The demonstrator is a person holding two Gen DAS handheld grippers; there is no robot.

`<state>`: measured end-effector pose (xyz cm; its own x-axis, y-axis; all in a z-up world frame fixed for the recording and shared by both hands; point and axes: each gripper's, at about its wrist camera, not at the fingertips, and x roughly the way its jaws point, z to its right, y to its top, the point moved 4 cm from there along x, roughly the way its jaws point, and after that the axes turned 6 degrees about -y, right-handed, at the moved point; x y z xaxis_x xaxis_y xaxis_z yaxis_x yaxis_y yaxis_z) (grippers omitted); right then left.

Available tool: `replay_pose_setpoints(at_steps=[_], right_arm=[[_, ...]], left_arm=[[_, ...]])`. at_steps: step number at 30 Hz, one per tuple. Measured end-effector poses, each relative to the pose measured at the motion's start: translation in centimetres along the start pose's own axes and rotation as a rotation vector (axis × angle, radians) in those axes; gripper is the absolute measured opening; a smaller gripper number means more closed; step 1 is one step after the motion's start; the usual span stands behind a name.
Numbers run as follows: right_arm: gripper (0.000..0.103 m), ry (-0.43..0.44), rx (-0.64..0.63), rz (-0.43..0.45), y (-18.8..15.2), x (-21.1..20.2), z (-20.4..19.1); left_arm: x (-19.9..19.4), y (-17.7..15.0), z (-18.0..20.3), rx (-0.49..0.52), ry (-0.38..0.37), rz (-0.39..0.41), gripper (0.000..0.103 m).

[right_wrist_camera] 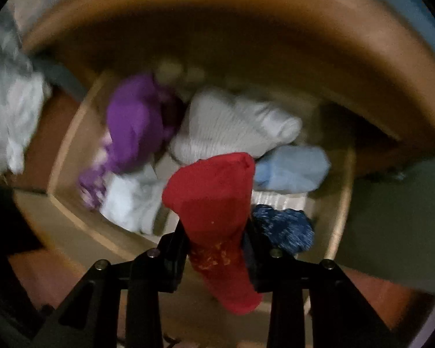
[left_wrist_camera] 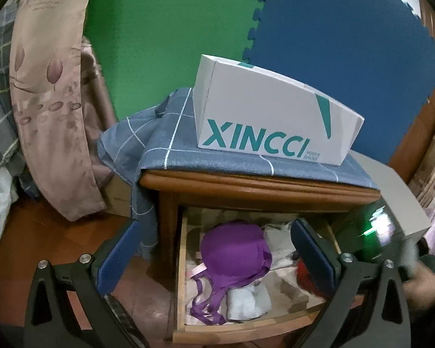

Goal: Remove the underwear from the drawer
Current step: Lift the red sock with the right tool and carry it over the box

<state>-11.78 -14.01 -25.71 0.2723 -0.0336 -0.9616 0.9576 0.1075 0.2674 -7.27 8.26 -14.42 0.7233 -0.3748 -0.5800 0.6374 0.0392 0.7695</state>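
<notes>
A wooden nightstand (left_wrist_camera: 258, 187) stands against green and blue foam wall mats, its surface draped with a blue checked cloth (left_wrist_camera: 171, 148). On the cloth sits a white box (left_wrist_camera: 264, 116) printed XINCCI. Below it the drawer (left_wrist_camera: 185, 284) is pulled open and filled with folded garments: a purple bra (left_wrist_camera: 235, 253) at the left side, a white ribbed piece (right_wrist_camera: 232, 124) behind, a pale blue one (right_wrist_camera: 293, 168) and a dark blue one (right_wrist_camera: 284, 229) to the right. The left gripper (left_wrist_camera: 214, 255) hangs in front of the open drawer with its fingers wide apart and nothing between them. The right gripper (right_wrist_camera: 214, 246) points steeply down over the drawer, its fingers clamped on red underwear (right_wrist_camera: 211, 203), which hangs clear above the other garments.
</notes>
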Motion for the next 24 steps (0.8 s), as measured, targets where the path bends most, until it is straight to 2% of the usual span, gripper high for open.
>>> replay_pose_setpoints(at_steps=[8,15,24], right_arm=[[0.034,-0.010,0.107,0.223,2.8,-9.2,1.8],[0.034,-0.106,0.130,0.386,4.4,-17.3,3.0],[0.034,-0.163,0.132,0.472,5.8,-21.2,3.1]], left_arm=[[1.3,-1.0,0.9,0.075,0.047,-0.038,0.102],[1.6,-1.5,1.3,0.112,0.060,-0.055,0.102],[1.7,-1.6,1.7,0.130,0.049,-0.063,0.102]])
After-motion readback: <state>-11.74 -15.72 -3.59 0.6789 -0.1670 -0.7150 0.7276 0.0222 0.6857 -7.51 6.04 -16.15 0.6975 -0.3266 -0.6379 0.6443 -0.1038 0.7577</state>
